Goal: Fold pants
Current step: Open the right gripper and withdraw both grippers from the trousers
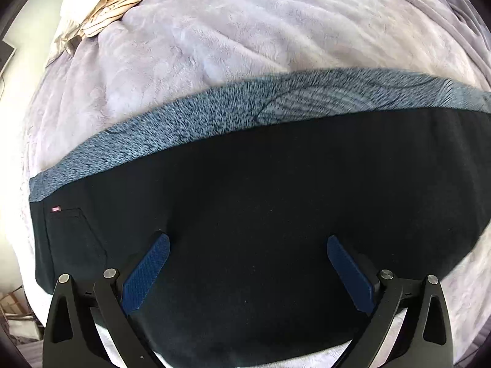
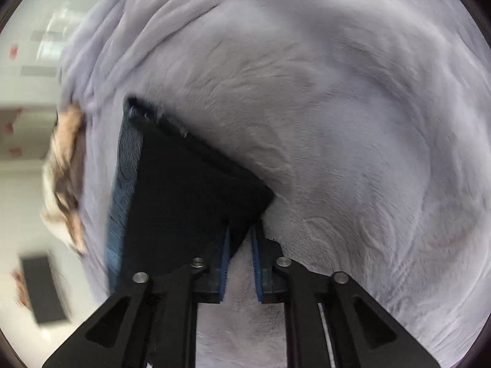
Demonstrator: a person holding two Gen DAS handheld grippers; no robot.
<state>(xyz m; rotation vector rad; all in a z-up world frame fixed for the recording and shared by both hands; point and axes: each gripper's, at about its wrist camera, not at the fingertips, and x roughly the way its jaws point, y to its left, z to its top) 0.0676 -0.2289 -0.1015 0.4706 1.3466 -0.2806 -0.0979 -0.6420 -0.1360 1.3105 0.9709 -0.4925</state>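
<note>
Pants lie on the pale fleecy blanket covering the bed, dark fabric with a blue speckled waistband along the far edge. They look already doubled into a compact slab: in my right view the stack shows a thick layered corner, so I judge at least one fold is in. Whether another fold is wanted, or only a squaring-up, I can't settle from here.

My left gripper hangs over the middle of the dark cloth, pointing steeply down, fingers spread wide. Nothing between them; I can't tell if the tips touch the fabric.

My right gripper is at the near corner of the pants, jaws drawn narrow. The point of that corner sits between the blue pads (looks pinched, though a sliver of blanket shows in the gap lower down). I'd call it a grip on the corner.

What each view gives:
- Left: the full waistband run, a small red tag by a pocket seam, striped bedding bunched at the far end.
- Right: the side edge and thickness of the stack, the corner hold, and open blanket beyond. The left edge of that view is blurred.
</note>
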